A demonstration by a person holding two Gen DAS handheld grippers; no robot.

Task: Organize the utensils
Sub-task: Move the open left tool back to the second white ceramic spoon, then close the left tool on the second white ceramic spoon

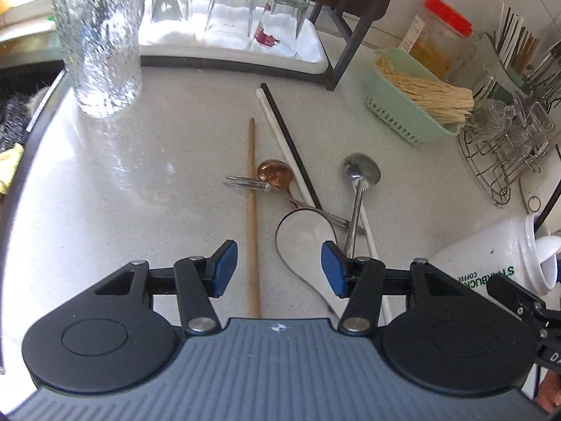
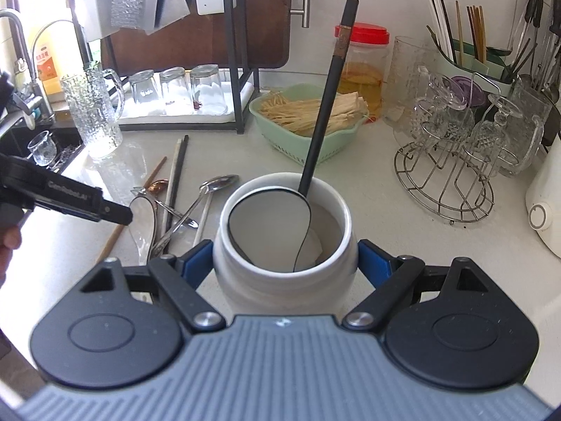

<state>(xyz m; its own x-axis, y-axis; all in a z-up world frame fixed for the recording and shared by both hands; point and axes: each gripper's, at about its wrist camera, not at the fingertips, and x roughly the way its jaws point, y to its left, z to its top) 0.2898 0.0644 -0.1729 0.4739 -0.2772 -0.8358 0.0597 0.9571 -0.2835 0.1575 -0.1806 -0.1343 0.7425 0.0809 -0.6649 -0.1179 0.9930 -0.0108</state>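
Left wrist: left gripper (image 1: 278,268) half open, nothing pinched, over wooden chopstick (image 1: 253,217) and white spoon (image 1: 308,245) (utensil pile mid-counter (image 1: 140,182)). Right wrist: right gripper (image 2: 284,263) clamped on white jar (image 2: 280,280) near the counter's front edge, black chopstick (image 2: 326,105) inside.

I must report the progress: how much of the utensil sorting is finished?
Done: a black chopstick and a white spoon stand in the white jar. In hand: the right gripper clamps the jar; the left gripper, open, hangs over the pile. Left: wooden chopstick, fork, steel spoon, others.
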